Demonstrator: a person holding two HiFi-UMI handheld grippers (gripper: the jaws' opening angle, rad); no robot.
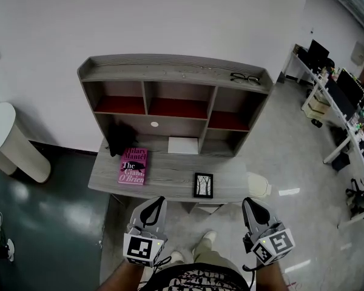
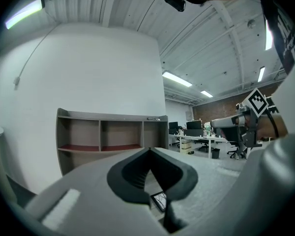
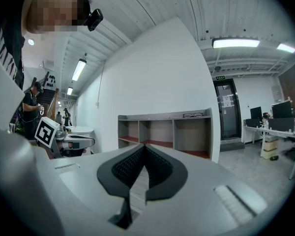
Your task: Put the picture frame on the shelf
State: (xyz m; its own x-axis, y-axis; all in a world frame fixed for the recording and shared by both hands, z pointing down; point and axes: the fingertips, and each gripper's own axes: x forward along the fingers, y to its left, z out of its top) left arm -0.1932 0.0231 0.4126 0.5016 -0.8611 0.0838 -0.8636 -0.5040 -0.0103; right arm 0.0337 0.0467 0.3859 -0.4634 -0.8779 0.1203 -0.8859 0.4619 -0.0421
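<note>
Ribbed left gripper (image 1: pixel 158 202), rectangular picture frame (image 1: pixel 203 185)

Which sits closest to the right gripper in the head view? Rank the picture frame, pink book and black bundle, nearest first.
1. Picture frame: lying near the front edge of the desk, just left of and beyond the right gripper.
2. Pink book: flat on the desk's left side.
3. Black bundle: behind the book, under the left end of the shelf.

Matt grey wood-grain shelf (image 1: pixel 170 69), glossy black picture frame (image 1: pixel 203 185), glossy pink book (image 1: pixel 133 165)
</note>
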